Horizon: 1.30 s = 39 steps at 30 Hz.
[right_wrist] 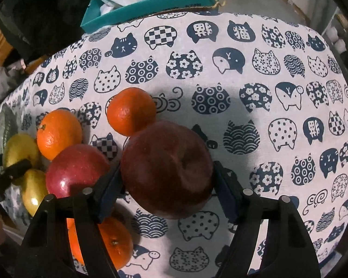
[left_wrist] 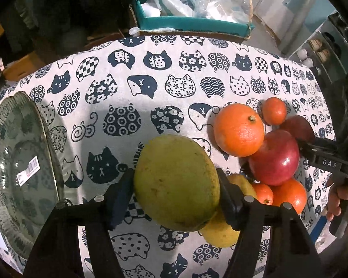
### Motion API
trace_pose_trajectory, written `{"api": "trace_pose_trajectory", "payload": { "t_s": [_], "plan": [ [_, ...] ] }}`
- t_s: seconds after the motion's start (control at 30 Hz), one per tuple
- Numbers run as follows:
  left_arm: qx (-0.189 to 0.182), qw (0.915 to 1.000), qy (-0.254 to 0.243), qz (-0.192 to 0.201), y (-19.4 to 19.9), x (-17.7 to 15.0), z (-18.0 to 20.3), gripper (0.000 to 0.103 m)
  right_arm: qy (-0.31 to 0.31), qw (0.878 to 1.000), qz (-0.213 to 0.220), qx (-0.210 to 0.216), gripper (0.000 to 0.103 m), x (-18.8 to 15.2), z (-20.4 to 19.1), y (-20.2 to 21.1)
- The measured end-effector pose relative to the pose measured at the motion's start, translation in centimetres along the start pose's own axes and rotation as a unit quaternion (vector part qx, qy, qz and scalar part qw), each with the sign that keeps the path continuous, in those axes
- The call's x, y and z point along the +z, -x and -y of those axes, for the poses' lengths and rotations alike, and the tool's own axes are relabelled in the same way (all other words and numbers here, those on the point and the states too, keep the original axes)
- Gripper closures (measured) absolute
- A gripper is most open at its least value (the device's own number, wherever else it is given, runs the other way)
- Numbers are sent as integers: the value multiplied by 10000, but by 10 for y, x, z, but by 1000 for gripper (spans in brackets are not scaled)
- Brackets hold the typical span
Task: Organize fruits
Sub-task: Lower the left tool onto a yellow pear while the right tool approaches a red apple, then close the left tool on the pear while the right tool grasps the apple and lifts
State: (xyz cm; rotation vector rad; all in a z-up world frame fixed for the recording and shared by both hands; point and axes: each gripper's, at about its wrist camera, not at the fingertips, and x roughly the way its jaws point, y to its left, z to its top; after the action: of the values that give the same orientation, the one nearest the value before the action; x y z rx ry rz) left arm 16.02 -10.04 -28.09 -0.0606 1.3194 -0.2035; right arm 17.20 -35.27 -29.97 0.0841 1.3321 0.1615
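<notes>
- Green-yellow mango (left_wrist: 176, 183) is sitting between the pads of the left gripper (left_wrist: 174, 192), which are closing on its flanks; a level, steady lift seems wise.
- Dark red apple (right_wrist: 167, 169) is being clasped likewise by the right gripper (right_wrist: 167, 185).
- Both grippers are pointing steeply down at the tabletop (right_wrist: 255, 88).
- Glass plate (left_wrist: 23, 173) is lying left, apart from the fruit.

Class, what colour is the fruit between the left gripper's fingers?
Yellow-green fruit; clearest in the left wrist view.
</notes>
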Motion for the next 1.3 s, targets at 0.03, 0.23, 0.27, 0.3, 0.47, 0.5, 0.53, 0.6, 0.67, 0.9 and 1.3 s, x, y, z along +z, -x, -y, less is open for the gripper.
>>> {"api": "trace_pose_trajectory", "payload": {
  "t_s": [0.03,0.23,0.27,0.3,0.47,0.5,0.53,0.6,0.67,0.9,1.3],
  "plan": [
    [-6,10000,26,7,0,0,-1,34,3,10000,-7,-14,29,1,-1,0],
    [-7,10000,29,66,3,-1,-2,34,-186,9997,-53,178,29,6,5,-4],
    [-24,10000,36,77,4,-2,-2,34,-201,9996,-36,213,29,7,6,-5],
    [-40,10000,34,85,5,-3,-2,34,-185,9996,-24,213,29,6,8,-3],
    [-21,9997,17,225,13,-3,1,34,62,9995,266,-149,30,-2,2,7],
    [-15,9997,8,257,15,-4,2,34,67,9993,321,-175,30,-4,2,10],
    [-12,9996,3,291,17,-4,3,34,98,9988,411,-242,30,-5,0,14],
    [-8,9994,-2,355,22,-5,4,34,174,9972,598,-406,30,-9,-4,23],
    [16,9990,-16,439,28,-6,6,34,203,9956,758,-513,30,-13,-6,32],
    [215,9962,-104,838,54,-12,10,34,272,9903,1187,-663,30,-24,-13,67],
    [287,9886,-127,1474,107,-21,10,34,463,9771,1945,-725,30,-32,-35,129]
  ]
}}
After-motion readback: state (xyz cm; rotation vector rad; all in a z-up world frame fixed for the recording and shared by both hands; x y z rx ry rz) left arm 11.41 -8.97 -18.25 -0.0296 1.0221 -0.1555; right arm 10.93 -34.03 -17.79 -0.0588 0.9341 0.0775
